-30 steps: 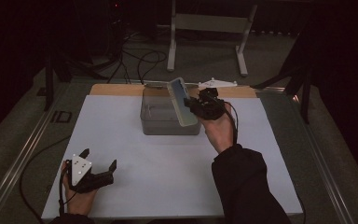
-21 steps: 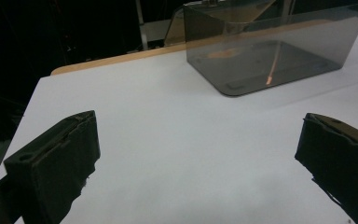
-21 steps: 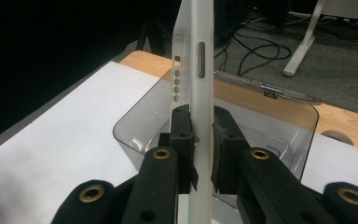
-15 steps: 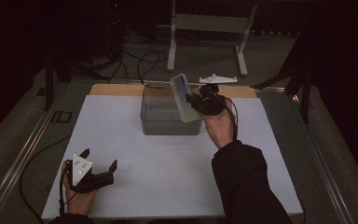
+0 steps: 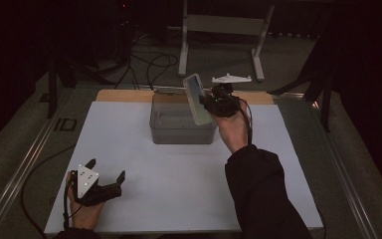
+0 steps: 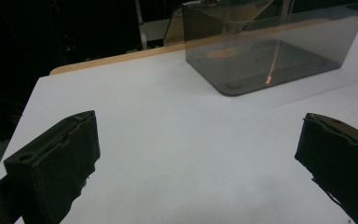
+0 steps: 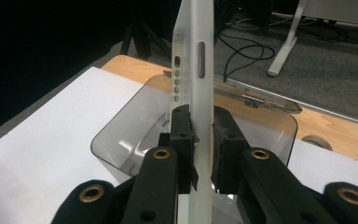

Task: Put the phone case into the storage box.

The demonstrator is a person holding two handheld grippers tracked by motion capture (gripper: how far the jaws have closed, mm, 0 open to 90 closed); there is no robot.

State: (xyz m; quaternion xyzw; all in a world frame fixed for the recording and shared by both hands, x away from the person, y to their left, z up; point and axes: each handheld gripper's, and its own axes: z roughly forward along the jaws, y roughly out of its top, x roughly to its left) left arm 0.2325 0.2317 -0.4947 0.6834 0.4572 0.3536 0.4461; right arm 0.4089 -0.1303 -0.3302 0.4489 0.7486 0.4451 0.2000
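Phone (image 5: 197,98) sits clamped between the jaws of the right hand-held gripper (image 5: 214,103), higher than before, above the right edge of the clear box (image 5: 181,130). Left hand-held gripper (image 5: 105,178) rests open on the bare worktop (image 5: 179,174).

Thin white phone (image 7: 195,70) with grey side buttons, standing on edge, tilted a little, pinched between two black jaws, up in the air above see-through grey box (image 5: 181,130). Box open on top, sitting on white table.
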